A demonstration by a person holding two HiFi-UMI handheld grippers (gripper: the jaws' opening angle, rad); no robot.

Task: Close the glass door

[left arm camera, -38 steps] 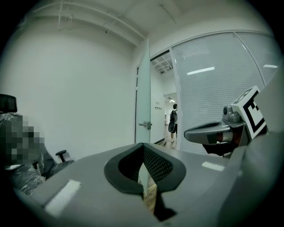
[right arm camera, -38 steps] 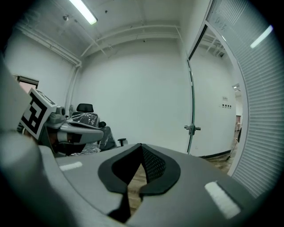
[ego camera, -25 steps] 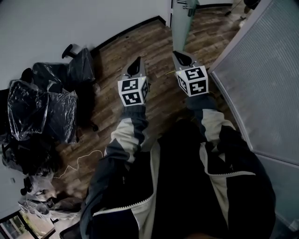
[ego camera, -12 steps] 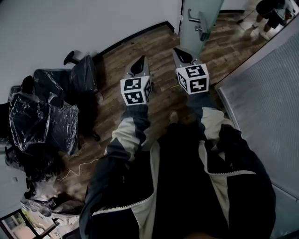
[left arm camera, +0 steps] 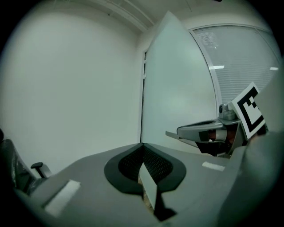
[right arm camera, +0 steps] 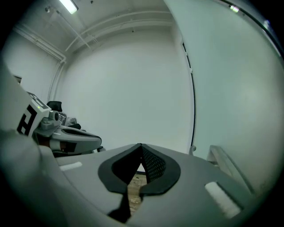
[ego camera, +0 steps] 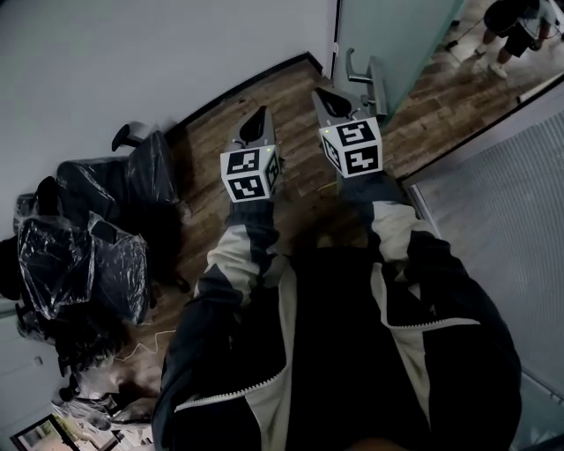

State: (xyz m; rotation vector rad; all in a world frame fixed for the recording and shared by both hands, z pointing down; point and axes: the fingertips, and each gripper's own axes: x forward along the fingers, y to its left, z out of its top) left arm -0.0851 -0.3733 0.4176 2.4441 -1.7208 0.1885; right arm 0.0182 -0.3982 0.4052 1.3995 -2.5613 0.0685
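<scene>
Both claws clenched, nothing in either. The grey two-jaw left gripper (ego camera: 256, 123) has its tips meeting in its own view, with only a sliver of floor visible behind the pads. The grey two-jaw right gripper (ego camera: 332, 103) is the same: pads together, empty.

Both are held out forward side by side, marker cubes up, apart from each other, tilted slightly down.

The pale frosted glass door (ego camera: 381, 35) is at the top of the head view, ahead of and to the right of the right gripper. Its leaf stands at an angle to the plain white wall (ego camera: 132, 62), with the dark edge strip next to the wall corner. The silver metal lever handle (ego camera: 359, 77) sits just beyond the right gripper's tip — no contact visible. In the right gripper view the leaf fills the right side and the handle sits at lower right.

The door is open: brown wood-plank floor (ego camera: 211, 141) shows between the leaf and the ribbed translucent partition panel (ego camera: 493, 229) on the right. A second person's legs (ego camera: 515, 22) are visible out there.

Left of the person are black office chairs wrapped in clear plastic (ego camera: 79, 255), against the wall.
</scene>
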